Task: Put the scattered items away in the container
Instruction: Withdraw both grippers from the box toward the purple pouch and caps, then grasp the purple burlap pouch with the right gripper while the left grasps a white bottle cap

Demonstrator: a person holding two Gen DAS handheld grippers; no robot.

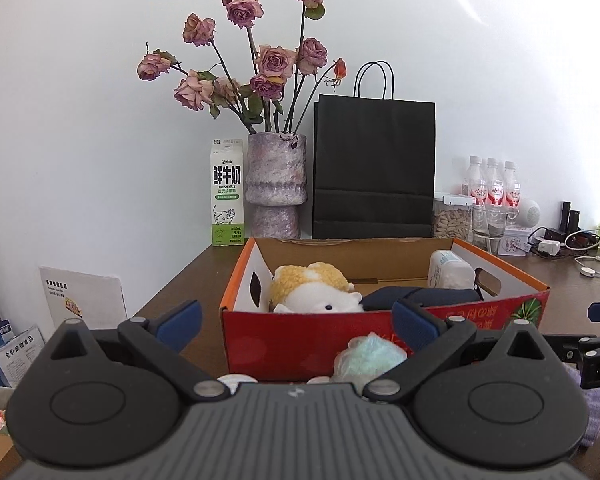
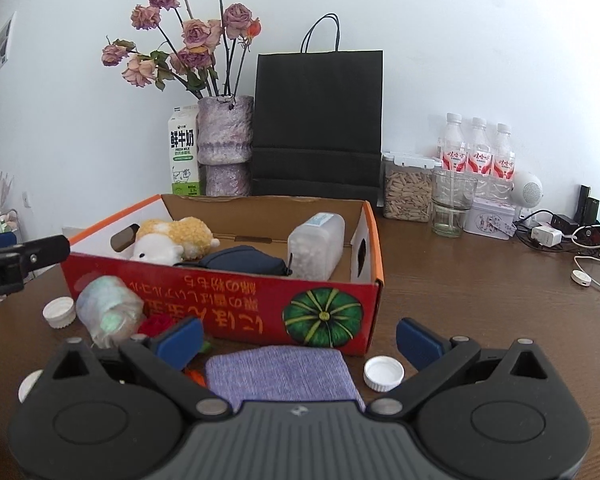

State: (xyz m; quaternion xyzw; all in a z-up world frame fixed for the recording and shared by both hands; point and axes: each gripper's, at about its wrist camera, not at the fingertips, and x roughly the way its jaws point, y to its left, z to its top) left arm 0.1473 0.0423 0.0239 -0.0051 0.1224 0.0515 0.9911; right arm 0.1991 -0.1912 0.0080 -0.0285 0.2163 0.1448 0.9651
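A red cardboard box (image 2: pixel 236 308) with an orange rim and a green pumpkin printed on its front wall is seen on a brown wooden table (image 2: pixel 480 300). Inside the box, a yellow-and-white plush toy (image 2: pixel 172 240) is laid at the left, a dark blue pouch (image 2: pixel 244 262) in the middle, and a clear plastic jar (image 2: pixel 316 246) on its side at the right.

In the right wrist view, the right gripper (image 2: pixel 300 340) is held low over the table just in front of the box, its blue-padded jaws spread wide with nothing between them. A folded purple cloth (image 2: pixel 280 372) is lying directly between the jaws, close to the gripper body. A white bottle cap (image 2: pixel 384 373) is seen just beside the cloth, inside the right jaw. A pale green mesh bundle (image 2: pixel 108 314) is resting against the box front, to the left, with another white cap (image 2: pixel 60 312) beside it.

In the left wrist view, the left gripper (image 1: pixel 296 322) is likewise spread wide and empty, facing the box front. The mesh bundle (image 1: pixel 370 356) is seen between its jaws, nearer the right one.

Behind the box, a milk carton (image 2: pixel 184 152), a vase of dried roses (image 2: pixel 226 144) and a black paper bag (image 2: pixel 318 124) are stood against the wall.
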